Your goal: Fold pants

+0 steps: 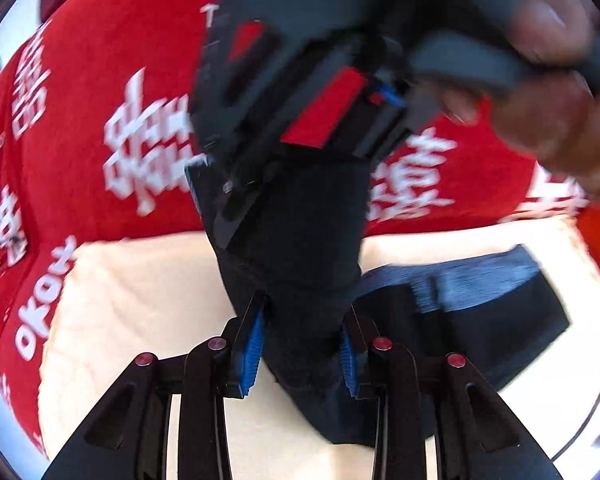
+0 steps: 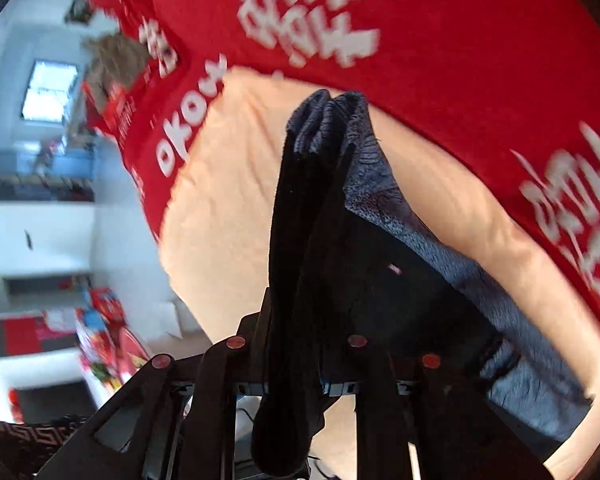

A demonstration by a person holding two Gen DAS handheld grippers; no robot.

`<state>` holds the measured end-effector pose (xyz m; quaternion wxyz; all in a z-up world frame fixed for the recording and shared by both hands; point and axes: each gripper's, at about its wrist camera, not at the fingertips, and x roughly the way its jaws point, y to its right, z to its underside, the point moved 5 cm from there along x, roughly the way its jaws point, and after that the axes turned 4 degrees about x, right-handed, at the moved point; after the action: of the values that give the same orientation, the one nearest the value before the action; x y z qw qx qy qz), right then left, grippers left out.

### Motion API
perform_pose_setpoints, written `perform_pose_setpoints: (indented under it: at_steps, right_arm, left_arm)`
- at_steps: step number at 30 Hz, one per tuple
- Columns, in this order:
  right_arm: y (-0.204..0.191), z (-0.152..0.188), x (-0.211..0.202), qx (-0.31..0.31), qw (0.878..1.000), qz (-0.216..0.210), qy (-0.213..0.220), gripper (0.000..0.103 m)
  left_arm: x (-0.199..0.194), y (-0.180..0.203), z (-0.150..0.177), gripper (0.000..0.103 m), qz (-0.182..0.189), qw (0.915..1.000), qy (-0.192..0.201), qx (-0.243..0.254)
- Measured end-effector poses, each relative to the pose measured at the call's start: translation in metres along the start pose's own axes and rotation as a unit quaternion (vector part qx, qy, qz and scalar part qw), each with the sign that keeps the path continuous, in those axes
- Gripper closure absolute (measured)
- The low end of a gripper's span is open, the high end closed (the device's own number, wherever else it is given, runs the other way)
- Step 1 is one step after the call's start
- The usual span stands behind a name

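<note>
Dark cloth of the pants is hanging between both grippers, above a cream sheet that is lying beside a red cloth with white letters. The left gripper is grasping a bunched part of the pants between its blue pads. The right gripper is also clenching a thick fold of the pants, and the grey waistband is trailing from it down onto the sheet. In the left view the right gripper's body and the person's hand are just above the pants.

The views are blurred, so I judge the cloth is being moved quickly. The risk is that the thick bunch is slipping out of one pair of jaws, or that the trailing waistband is dragging on the sheet and spoiling the fold.
</note>
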<state>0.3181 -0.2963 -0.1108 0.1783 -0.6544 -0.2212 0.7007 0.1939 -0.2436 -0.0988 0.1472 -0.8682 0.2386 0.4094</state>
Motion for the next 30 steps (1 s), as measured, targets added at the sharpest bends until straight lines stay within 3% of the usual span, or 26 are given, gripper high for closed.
perform_pose_setpoints:
  at_steps: [6,12,18,23,26,29,30]
  right_arm:
    - [0.078,0.078,-0.09,0.079,0.988,-0.061,0.12,0.084]
    - [0.182,0.16,-0.136,0.164,0.964,-0.098,0.187,0.084]
    - [0.276,0.216,-0.115,0.235,0.947,-0.094,0.195,0.084]
    - [0.32,0.228,-0.071,0.256,0.948,-0.07,0.178,0.08]
    - [0.325,0.231,-0.063,0.262,0.944,-0.073,0.187,0.078]
    - [0.322,0.235,-0.068,0.269,0.943,-0.049,0.188,0.072]
    - [0.322,0.237,-0.07,0.269,0.945,-0.034,0.185,0.071]
  left_arm:
    - [-0.019,0.1,-0.028,0.07,0.057,0.9957,0.003,0.073]
    - [-0.007,0.202,-0.024,0.07,0.091,0.9837,-0.015,0.155]
    - [0.035,0.285,0.012,0.07,0.102,0.9696,-0.061,0.214]
    - [0.061,0.299,0.037,0.069,0.086,0.9634,-0.099,0.234]
    - [0.058,0.289,0.041,0.045,0.095,0.9644,-0.114,0.219]
    - [0.044,0.274,0.041,0.011,0.098,0.9688,-0.121,0.193]
    - [0.037,0.266,0.039,0.008,0.1,0.9715,-0.118,0.179]
